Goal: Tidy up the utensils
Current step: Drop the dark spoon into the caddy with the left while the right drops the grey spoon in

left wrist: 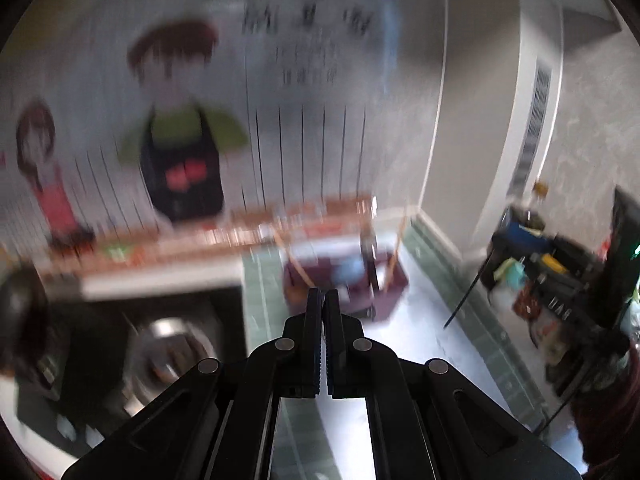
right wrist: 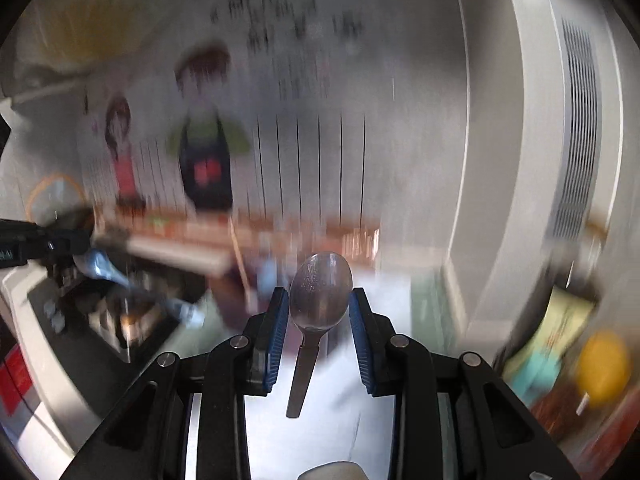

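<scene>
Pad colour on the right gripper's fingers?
Blue ribbed pads, clearest in the right wrist view, flanking the silver metal spoon.

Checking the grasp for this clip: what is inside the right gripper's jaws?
A metal spoon sits in the right gripper, bowl gripped between the blue pads, handle hanging toward the camera. The blurred background hides what lies beyond it.

Likely a kitchen, though blurred: dark stovetop [left wrist: 132, 340] with metal pot [left wrist: 172, 344], cartoon cook mural [left wrist: 182, 128] on wall.
</scene>
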A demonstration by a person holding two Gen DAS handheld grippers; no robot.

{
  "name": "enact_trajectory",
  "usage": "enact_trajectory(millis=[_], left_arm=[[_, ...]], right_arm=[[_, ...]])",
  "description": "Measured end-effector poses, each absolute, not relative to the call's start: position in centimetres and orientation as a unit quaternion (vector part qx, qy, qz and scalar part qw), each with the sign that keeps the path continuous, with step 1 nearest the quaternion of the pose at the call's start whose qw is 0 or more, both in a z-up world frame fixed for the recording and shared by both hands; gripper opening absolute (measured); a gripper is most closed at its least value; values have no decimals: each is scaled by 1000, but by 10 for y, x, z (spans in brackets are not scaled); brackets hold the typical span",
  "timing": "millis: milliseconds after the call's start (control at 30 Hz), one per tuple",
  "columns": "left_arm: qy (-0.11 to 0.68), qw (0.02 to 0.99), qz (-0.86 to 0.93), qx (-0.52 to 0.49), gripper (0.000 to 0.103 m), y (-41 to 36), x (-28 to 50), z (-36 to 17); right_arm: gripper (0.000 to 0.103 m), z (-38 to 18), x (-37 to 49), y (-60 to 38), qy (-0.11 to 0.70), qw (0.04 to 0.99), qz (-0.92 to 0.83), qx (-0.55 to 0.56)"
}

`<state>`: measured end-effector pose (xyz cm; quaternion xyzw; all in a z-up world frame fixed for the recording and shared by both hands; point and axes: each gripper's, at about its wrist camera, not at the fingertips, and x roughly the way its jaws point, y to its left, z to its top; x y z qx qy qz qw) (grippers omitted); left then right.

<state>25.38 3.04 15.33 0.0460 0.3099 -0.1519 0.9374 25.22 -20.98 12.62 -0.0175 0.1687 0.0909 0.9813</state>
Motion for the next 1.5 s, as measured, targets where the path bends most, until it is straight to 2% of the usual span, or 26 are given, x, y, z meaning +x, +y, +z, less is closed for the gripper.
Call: enact_trajectory(millis=[100,267,367,800,1067,1267,1333,1400,1467,1500], left_arm=[[278,947,-150,68,1,30,266,191],[269,949,-148,75,1,32,304,213],[282,945,-146,82,1,30,329,205],[383,903,-159,108,1,29,404,108],[426,884,-175,83,1,24,432,77],[462,868,-179,48,4,14,448,44],[476,858,-192,1,11,17,454,33],[474,857,-201,-28,41,20,455,28],[456,866,-200,-45,51,22,450,28],[441,874,-196,-55,52,24,442,31]], right_arm=[[28,180,261,-203,115,989,88,-25],[28,208,298,-190,104,991,79,-39],[28,195,322,-181,122,989,71,-44],[28,101,391,-168,216,973,59,-56],[28,71,413,-163,254,963,74,-56],[29,36,425,-165,316,943,93,-36],[30,31,423,-170,329,938,109,-11],[30,33,417,-174,326,939,110,-1],[31,38,407,-180,320,941,109,7],[31,41,400,-184,316,942,110,13]])
